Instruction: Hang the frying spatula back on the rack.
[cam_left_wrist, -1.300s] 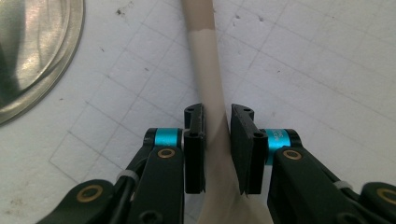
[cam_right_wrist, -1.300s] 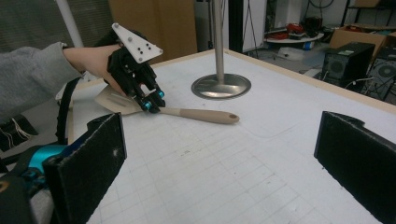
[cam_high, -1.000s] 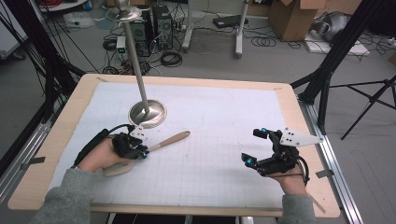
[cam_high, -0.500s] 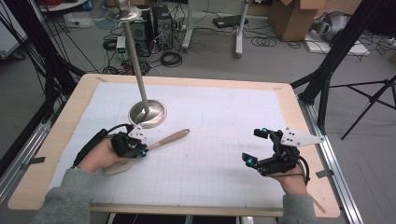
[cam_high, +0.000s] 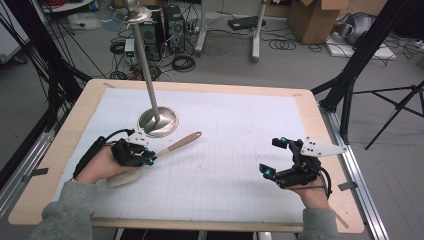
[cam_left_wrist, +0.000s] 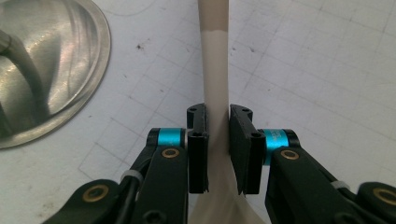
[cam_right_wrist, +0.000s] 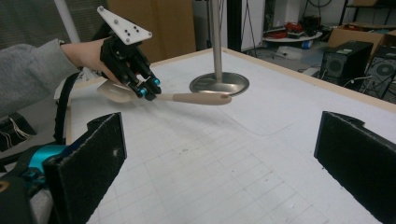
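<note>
Firmly clamped: left gripper (cam_high: 150, 156), jaws nearly closed on the narrow neck of a pale spatula (cam_high: 161, 153), pads (cam_left_wrist: 198, 140) pressing on both sides of the neck with only its thickness between them. Seen along the left gripper view, spatula handle (cam_left_wrist: 214, 51) running straight out from between the pads, widening to the blade behind them at the bottom edge. Blade end (cam_high: 121, 177) tucked under the left hand (cam_high: 97, 165), on the side away from the stand base; handle tip (cam_right_wrist: 219, 98) pointing out just in front of the stand base (cam_high: 158, 121), near its rim but apart from it. From the right gripper view, spatula lifted clear of the white gridded mat (cam_high: 230, 130), roughly level, tip slightly beyond the near edge of the stand base (cam_right_wrist: 219, 84). Metal pole (cam_high: 146, 70) rising upright from the middle of that round base.

Well apart from the stand base, toward the other side of the mat: right gripper (cam_high: 274, 157), held in the right hand (cam_high: 312, 192), jaws spread wide. Between its two black pads (cam_right_wrist: 86, 165), nothing but bare mat; no contact with anything. Grey three-cornered plate (cam_high: 320, 147) on top of it, pointing away from the stand base.
</note>
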